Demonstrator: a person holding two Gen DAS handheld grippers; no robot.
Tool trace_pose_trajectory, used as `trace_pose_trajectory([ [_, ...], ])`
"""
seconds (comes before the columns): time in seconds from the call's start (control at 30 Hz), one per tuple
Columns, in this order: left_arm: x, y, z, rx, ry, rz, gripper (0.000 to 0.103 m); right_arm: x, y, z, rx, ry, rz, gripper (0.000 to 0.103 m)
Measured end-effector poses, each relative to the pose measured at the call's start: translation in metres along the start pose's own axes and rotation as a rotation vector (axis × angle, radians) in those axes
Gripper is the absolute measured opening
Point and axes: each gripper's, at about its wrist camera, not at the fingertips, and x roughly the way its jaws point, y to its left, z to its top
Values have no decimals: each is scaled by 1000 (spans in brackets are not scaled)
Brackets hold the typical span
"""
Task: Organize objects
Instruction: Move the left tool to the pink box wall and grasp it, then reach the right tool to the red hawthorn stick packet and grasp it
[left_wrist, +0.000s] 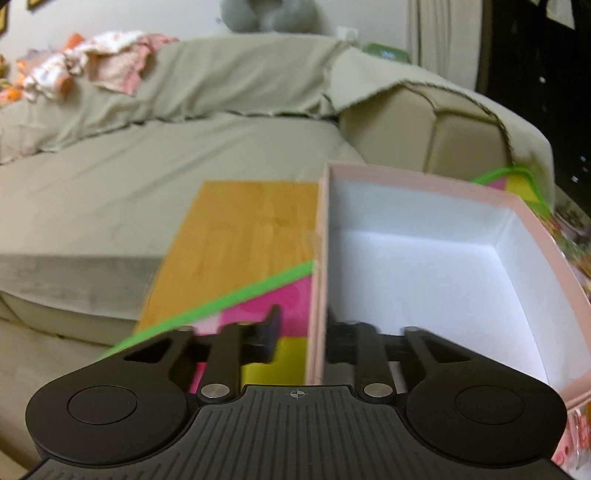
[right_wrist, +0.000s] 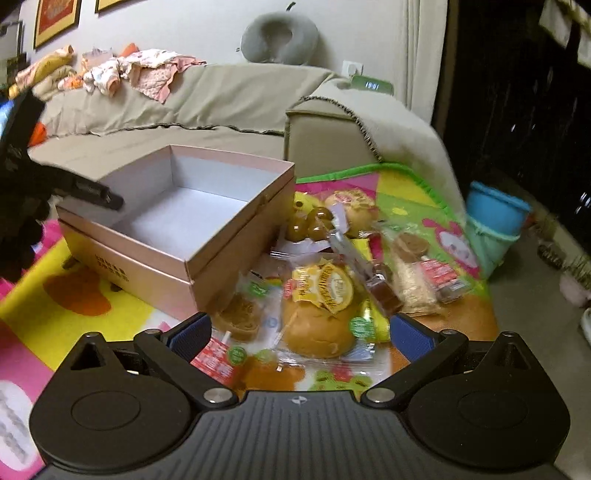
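I hold left gripper (left_wrist: 316, 343) clenched on near wall of pink box (left_wrist: 424, 266), box empty on play mat (right_wrist: 66, 295). Right gripper (right_wrist: 300, 334) released, just above wrapped bun (right_wrist: 317, 325). I judge: steady box, close gently on bun.

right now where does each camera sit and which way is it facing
Left wrist: rides the left gripper, looks down into the pink box toward the sofa; its jaws pinch the box's wall.
Right wrist: rides the right gripper, faces wrapped snacks on the mat; open jaws show.
Shared: box, sofa.
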Motion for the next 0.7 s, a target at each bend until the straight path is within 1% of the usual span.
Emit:
trace_pose_trajectory([
  [0.03,1,-1,-2,1,3,-7,14,1,-1,1,11,3,13,101],
  [0.13,-4,3,-8,-28,-6,-18,12,3,-1,2,47,20,67,92],
  [0.17,-6,5,-10,-51,-8,-18,12,5,1,2,57,32,89,86],
  [0.2,-7,6,-9,-68,-7,-12,11,6,3,2,62,42,107,80],
  [0.27,-9,9,-11,-104,-15,14,10,8,9,0,56,59,139,76],
  [0.43,-15,14,-14,-203,-23,49,10,13,27,-1,-16,58,144,71],
  [0.5,-19,16,-14,-243,-18,52,10,17,29,0,-21,61,135,61],
  [0.53,-20,16,-13,-257,-17,52,10,19,30,1,-23,59,127,58],
  [0.6,-21,16,-13,-271,-17,53,10,19,32,2,-30,51,126,56],
  [0.7,-21,17,-14,-273,-17,47,10,17,32,1,-32,47,159,55],
])
